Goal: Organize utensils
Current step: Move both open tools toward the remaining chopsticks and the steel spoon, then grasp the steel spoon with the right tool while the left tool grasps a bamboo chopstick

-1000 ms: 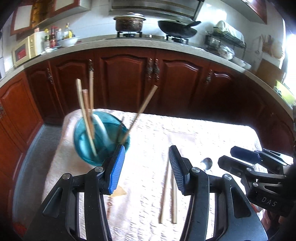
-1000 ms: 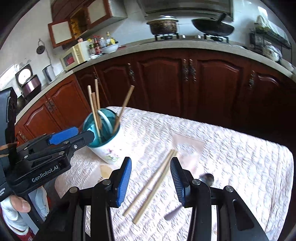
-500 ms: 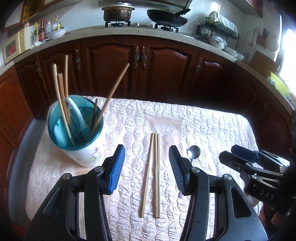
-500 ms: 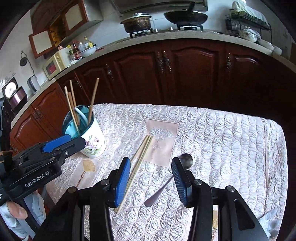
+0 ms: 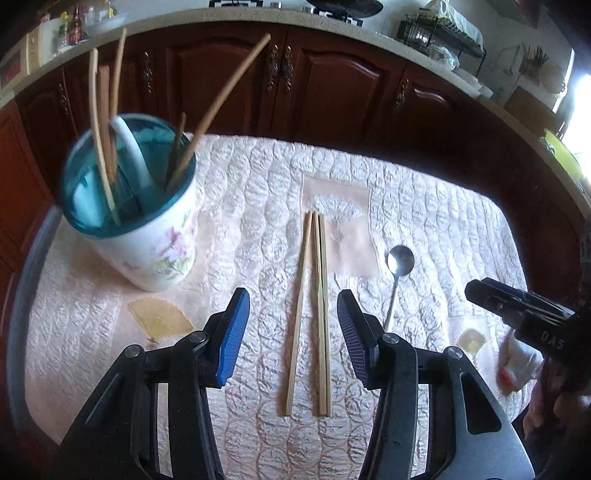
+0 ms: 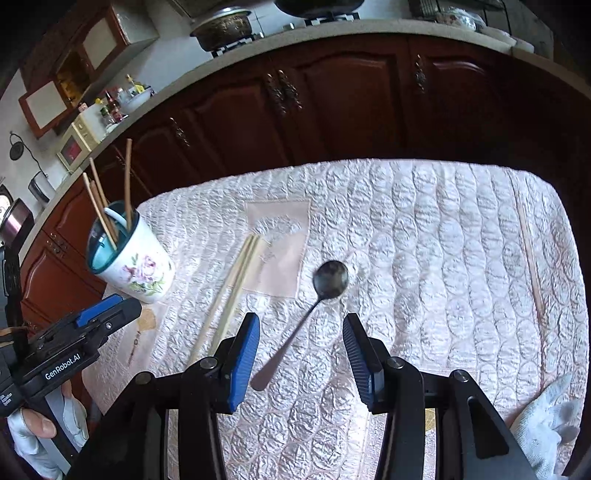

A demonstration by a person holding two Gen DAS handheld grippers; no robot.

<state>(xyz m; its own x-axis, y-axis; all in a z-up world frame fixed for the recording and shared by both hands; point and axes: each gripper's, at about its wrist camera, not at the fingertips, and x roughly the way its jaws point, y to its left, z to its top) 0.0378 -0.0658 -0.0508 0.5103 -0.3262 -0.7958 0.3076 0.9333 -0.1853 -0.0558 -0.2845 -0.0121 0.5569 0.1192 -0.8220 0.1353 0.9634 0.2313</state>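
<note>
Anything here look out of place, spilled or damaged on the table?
Nothing spilled or broken. Loose utensils remain on the tablecloth: a pair of chopsticks, a metal spoon, and one stray chopstick alone near the far right edge. The cup stands upright with the rest. Both grippers are open and empty.

The lower ends of the chopsticks in the floral cup (image 5: 155, 236) are hidden by its wall, and the cup itself is smeared by blur. In the right wrist view, the near ends of the loose chopsticks (image 6: 236, 280) are covered by a finger of the right gripper (image 6: 301, 350) — the stove pot (image 6: 221, 26) is cut off at the top edge.
</note>
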